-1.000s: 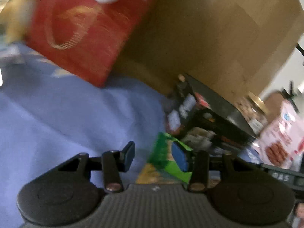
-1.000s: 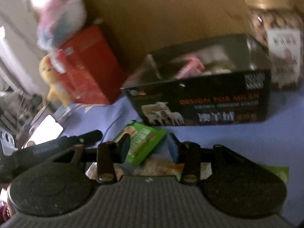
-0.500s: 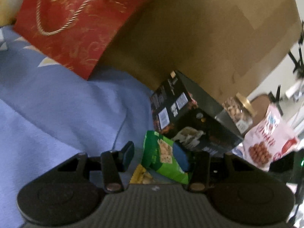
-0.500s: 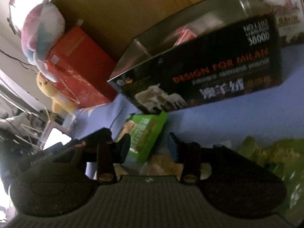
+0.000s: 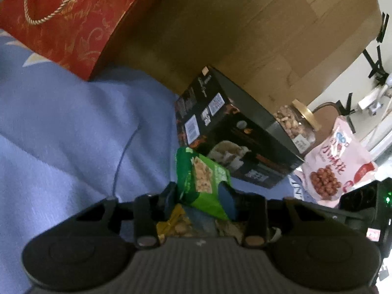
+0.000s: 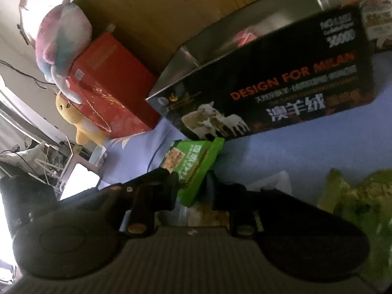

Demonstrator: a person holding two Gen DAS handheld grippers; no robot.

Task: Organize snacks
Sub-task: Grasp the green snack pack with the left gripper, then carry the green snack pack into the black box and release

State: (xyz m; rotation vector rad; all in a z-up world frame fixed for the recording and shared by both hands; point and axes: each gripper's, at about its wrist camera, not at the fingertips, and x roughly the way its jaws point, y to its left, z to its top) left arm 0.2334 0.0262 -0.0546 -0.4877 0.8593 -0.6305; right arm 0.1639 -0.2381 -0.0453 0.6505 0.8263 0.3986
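Left wrist view: the left gripper [image 5: 199, 197] is seen with its jaws closing on a green snack packet [image 5: 202, 180], which stands between the two pads and appears to be pressed by both. The packet is raised above a blue cloth [image 5: 73, 127], just in front of an open black box [image 5: 235, 137]. A yellow packet [image 5: 175, 223] lies beneath the jaws. Behind the box a nut jar [image 5: 296, 125] with a gold lid is placed, and a pink bag [image 5: 335, 166] printed with red balls stands beside it. The characters "小" and "花" can be read on the pink bag; the middle character is not resolved. A red gift bag [image 5: 66, 17] leans against a wooden panel [image 5: 245, 29].

Right wrist view: the right gripper [image 6: 191, 186] is also closing, and the same green packet is pinched at its lower edge between the pads. On the box front "DESIGN FOR MILAN" and "澳羊绒" are printed beside a picture of sheep. Two plush toys, a pastel toy [image 6: 61, 46] and a yellow toy [image 6: 78, 117], sit at the gift bag.

Risks: with both grippers clamped on one thin packet, opposing pulls may tear the film or crush the contents. A shallow edge grip may slip during transfer, so the packet could be dropped short of the box. The box wall could be struck if the packet is carried too low.
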